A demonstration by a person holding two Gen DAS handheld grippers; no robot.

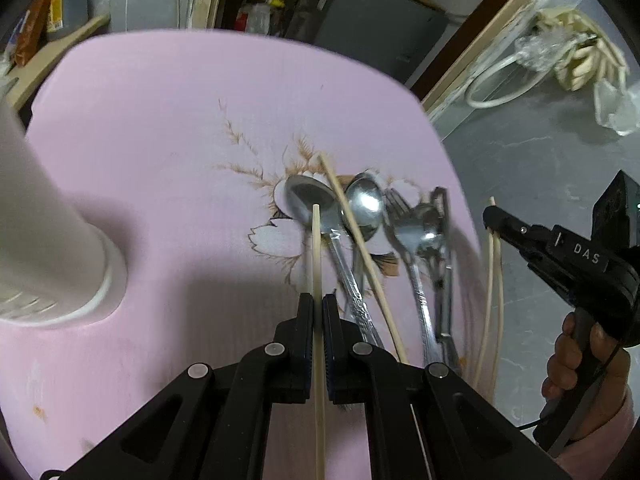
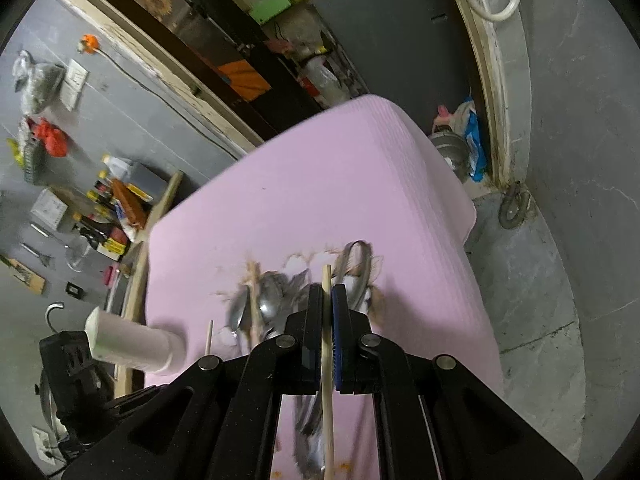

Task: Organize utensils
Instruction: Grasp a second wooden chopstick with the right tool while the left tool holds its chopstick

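Both tongs are pinched on chopsticks: left tongs (image 1: 318, 306) on one chopstick (image 1: 317, 248), right tongs (image 2: 327, 300) seemingly on two. Sorting step; next, drop them into the white holder (image 1: 44, 216) on the worktop (image 1: 160, 100), left of the spoons (image 1: 360, 208).

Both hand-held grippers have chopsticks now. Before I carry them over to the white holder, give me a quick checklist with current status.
1. Left hand-held gripper clamped on a chopstick: ok.
2. Right hand-held gripper clamped on chopsticks: ok; the left view shows two in it.
3. White holder upright on the pink table: ok.
4. Holder's opening free: cannot tell, out of view.
5. Loose chopstick lying across the spoons: not ok, still to collect.
6. Held chopsticks clear of the pile: cannot tell.
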